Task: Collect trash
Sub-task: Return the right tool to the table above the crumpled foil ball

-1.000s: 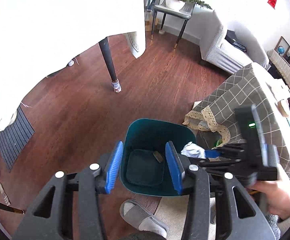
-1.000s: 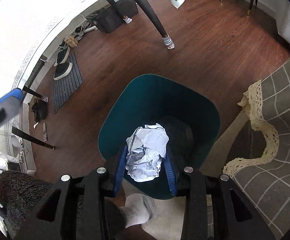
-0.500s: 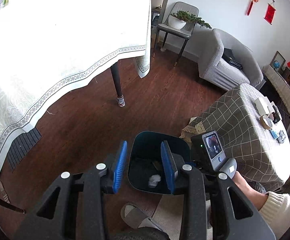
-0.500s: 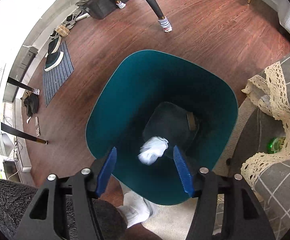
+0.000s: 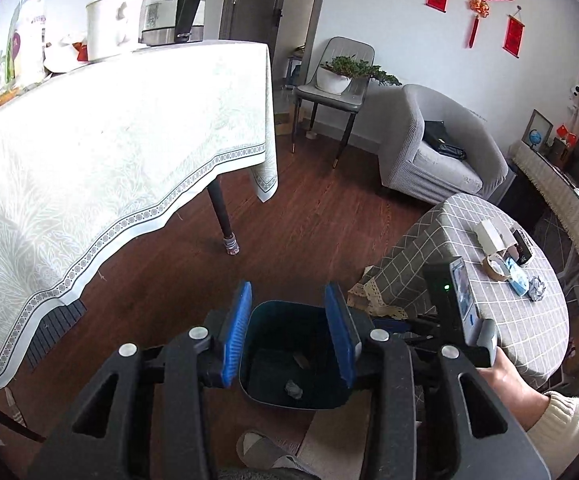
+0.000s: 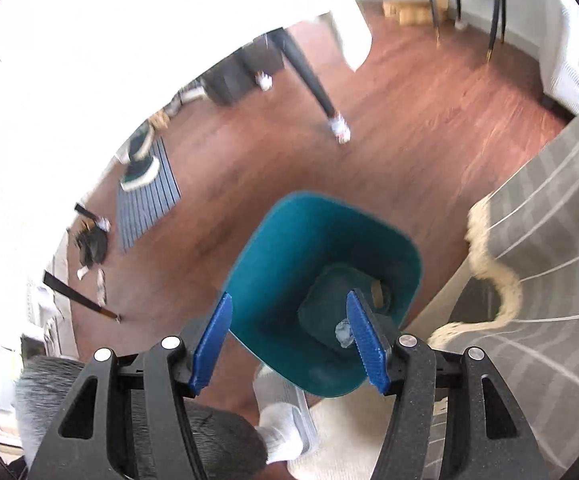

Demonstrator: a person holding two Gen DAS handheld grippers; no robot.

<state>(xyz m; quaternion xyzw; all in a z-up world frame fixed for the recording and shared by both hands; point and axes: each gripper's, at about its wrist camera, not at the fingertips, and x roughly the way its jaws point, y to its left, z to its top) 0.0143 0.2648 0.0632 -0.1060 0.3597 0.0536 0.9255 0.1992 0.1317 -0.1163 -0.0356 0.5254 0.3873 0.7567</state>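
A teal trash bin [image 5: 269,394] stands on the wood floor; it also shows in the right wrist view [image 6: 281,276]. A crumpled white paper ball [image 5: 293,389] lies on its bottom, seen too in the right wrist view [image 6: 343,332]. My left gripper [image 5: 289,338] is open and empty, held above the bin. My right gripper [image 6: 289,340] is open and empty over the bin's near rim. More crumpled trash [image 5: 537,288] lies on the checked low table [image 5: 489,312].
A dining table with a white cloth [image 5: 89,152] stands left, its leg [image 5: 221,216] on the floor. A grey armchair [image 5: 433,148] and a chair with a plant [image 5: 341,80] stand behind. My slippered foot [image 6: 285,420] is beside the bin.
The right gripper opened and dropped the paper ball, which now lies in the bin. Both grippers have risen and pulled back from the bin.
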